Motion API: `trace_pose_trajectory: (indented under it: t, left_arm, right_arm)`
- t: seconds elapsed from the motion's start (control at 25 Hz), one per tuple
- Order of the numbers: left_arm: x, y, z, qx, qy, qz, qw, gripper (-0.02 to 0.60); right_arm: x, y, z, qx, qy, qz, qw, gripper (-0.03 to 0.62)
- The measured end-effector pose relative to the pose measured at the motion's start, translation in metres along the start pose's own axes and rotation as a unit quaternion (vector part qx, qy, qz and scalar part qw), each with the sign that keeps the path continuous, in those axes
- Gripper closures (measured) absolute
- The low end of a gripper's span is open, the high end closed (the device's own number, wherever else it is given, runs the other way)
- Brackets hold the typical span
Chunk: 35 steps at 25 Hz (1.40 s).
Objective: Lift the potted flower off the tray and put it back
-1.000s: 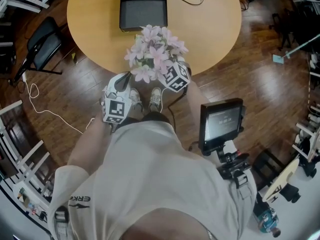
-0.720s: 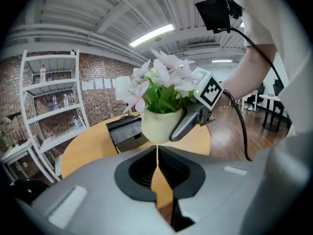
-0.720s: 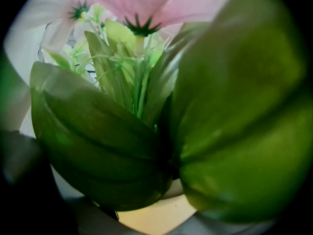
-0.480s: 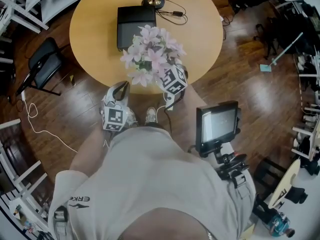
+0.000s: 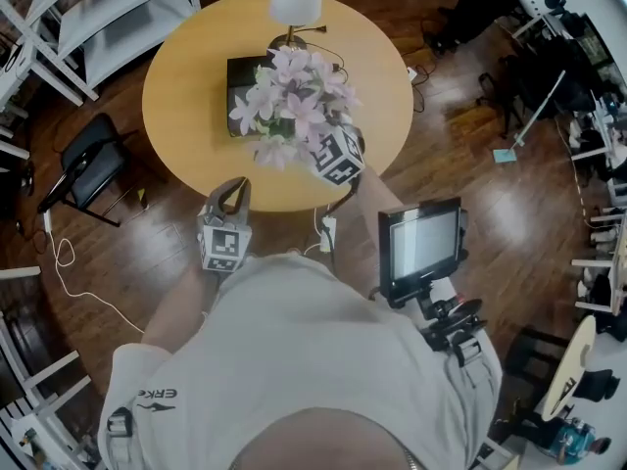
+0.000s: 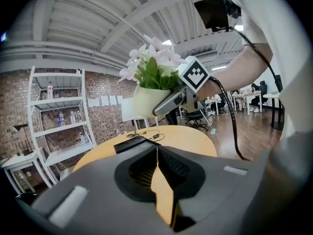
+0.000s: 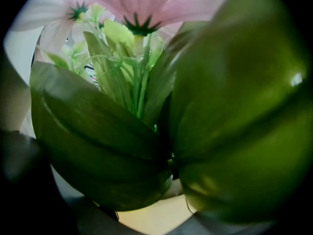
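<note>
Up in the air, upper middle of the frame: potted flower (image 5: 292,94), clamped at the pot rim by right gripper (image 6: 168,102), over the tray (image 5: 243,76). Clenched and empty: left gripper (image 6: 157,151). Probably light, top-heavy; grip stiff pot, never soft petals.

Even bright light, fisheye-warped edges

The only print that can be read is "ERKE", on the person's sleeve (image 5: 157,396); nothing else is legible.
</note>
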<state>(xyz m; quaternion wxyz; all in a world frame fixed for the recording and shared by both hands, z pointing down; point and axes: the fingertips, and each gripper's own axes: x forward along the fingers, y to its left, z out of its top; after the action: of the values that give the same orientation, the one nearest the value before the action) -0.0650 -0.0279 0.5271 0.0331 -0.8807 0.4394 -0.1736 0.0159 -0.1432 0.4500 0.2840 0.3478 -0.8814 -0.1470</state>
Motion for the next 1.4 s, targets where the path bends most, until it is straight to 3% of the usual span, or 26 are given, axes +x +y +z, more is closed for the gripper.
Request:
trace_pose_trajectory:
  t: [0.32,0.68,0.88,1.08,1.4]
  left_arm:
    - [-0.011,0.006,0.008,0.002,-0.019,0.018,0.9997,0.572]
    - [-0.024,0.017,-0.002,0.006,-0.009,0.024,0.9996,0.572]
    - [-0.029,0.060,-0.004,-0.006,-0.015,0.021,0.9996,0.572]
    - [-0.023,0.066,-0.020,-0.018,-0.004,0.013,0.9997,0.572]
    - [0.027,0.080,-0.025,-0.025,0.021,0.024,0.9992,0.572]
  right_arm:
    - [-0.008,-0.011,0.026,-0.019,-0.016,-0.015,1.000,0.017]
    - [0.008,-0.009,0.035,-0.016,-0.014,-0.009,1.000,0.017]
    - [0.039,-0.006,0.043,-0.002,0.005,-0.009,1.000,0.016]
    - [0.056,0.001,0.020,0.012,0.030,0.007,0.999,0.016]
    - [0.096,-0.024,-0.027,0.037,0.047,0.050,0.997,0.017]
